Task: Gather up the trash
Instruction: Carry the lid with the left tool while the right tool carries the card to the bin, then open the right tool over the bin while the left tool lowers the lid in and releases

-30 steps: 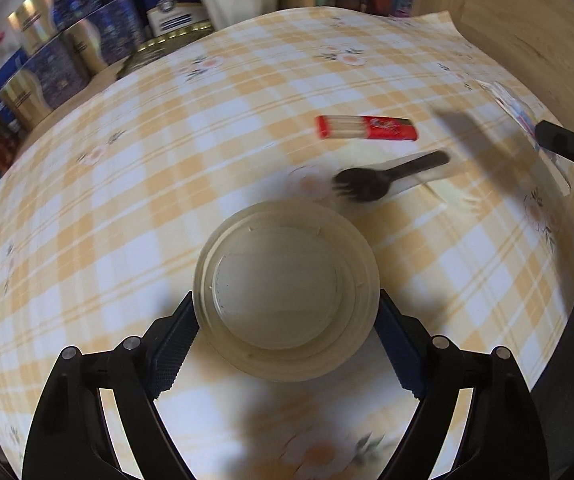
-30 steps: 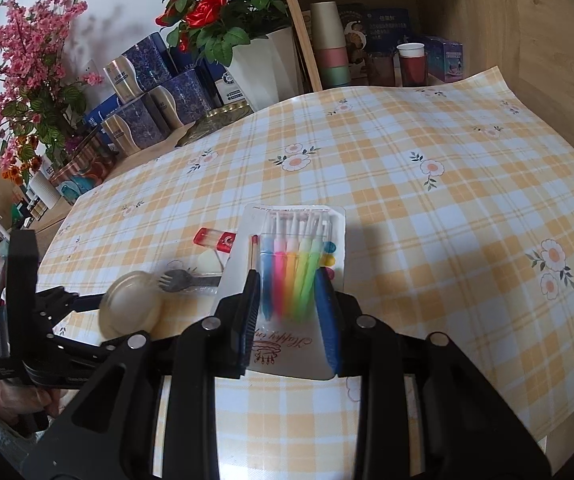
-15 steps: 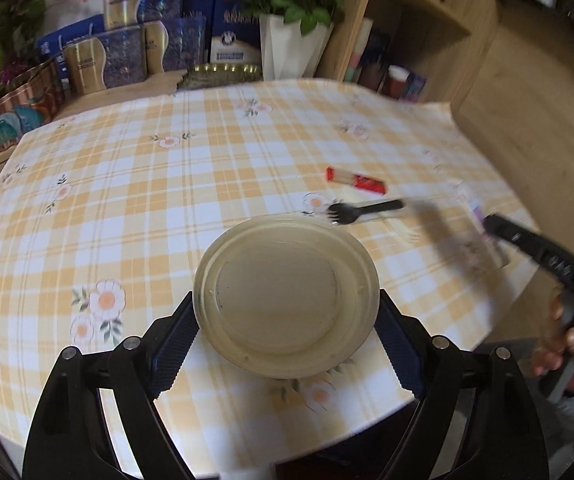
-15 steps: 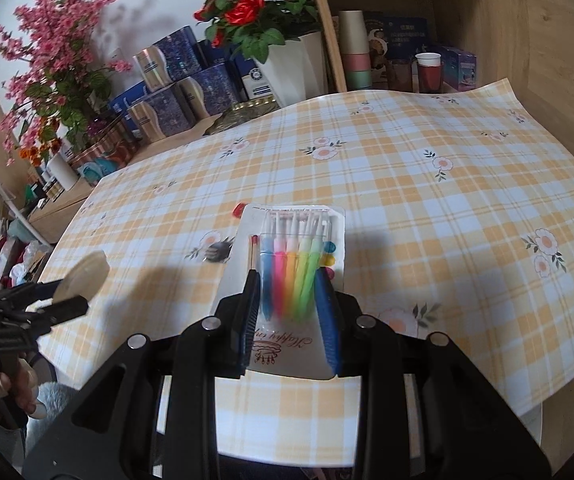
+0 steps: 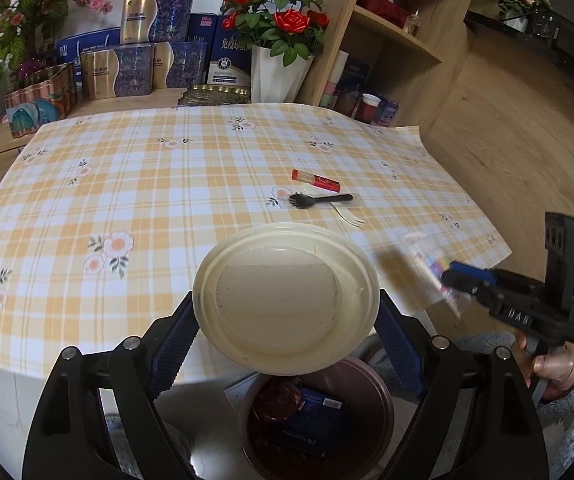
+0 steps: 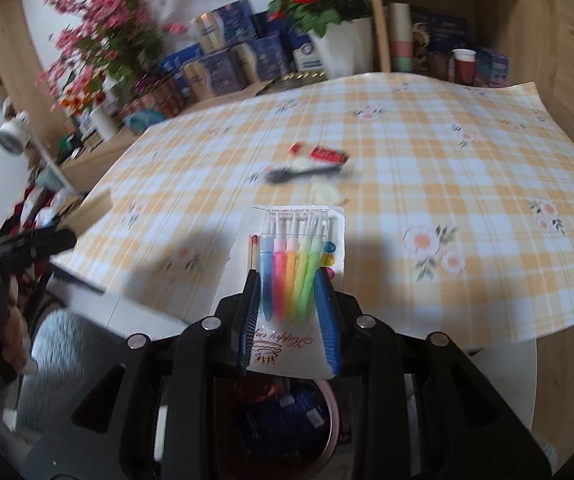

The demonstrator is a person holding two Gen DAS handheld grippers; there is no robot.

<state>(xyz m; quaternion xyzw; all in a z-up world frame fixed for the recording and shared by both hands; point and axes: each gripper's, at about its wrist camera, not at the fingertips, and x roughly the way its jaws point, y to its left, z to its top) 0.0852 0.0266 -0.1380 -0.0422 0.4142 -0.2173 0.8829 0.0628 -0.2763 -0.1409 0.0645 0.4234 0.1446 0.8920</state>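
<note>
My left gripper point(image 5: 287, 320) is shut on a cream plastic lid point(image 5: 285, 297) and holds it off the table's near edge, above a dark red trash bin point(image 5: 315, 420) on the floor. My right gripper point(image 6: 291, 300) is shut on a candle pack point(image 6: 293, 264) with several coloured candles, also above the bin point(image 6: 287, 416). The right gripper shows in the left wrist view point(image 5: 467, 280) at the right. On the checked tablecloth point(image 5: 167, 184) lie a red packet point(image 5: 315, 179), a black fork point(image 5: 321, 200) and a white fork point(image 5: 349, 216).
The bin holds a red wrapper and a blue packet. Boxes, a rose vase point(image 5: 279, 68) and flowers stand behind the table. Wooden shelves point(image 5: 399, 40) with cups stand at the back right. The other hand-held gripper shows at the left of the right wrist view point(image 6: 19, 248).
Both grippers have pulled back from the table and down, carrying the lid and the candle pack to above the bin. The forks and red packet have stayed on the table.
</note>
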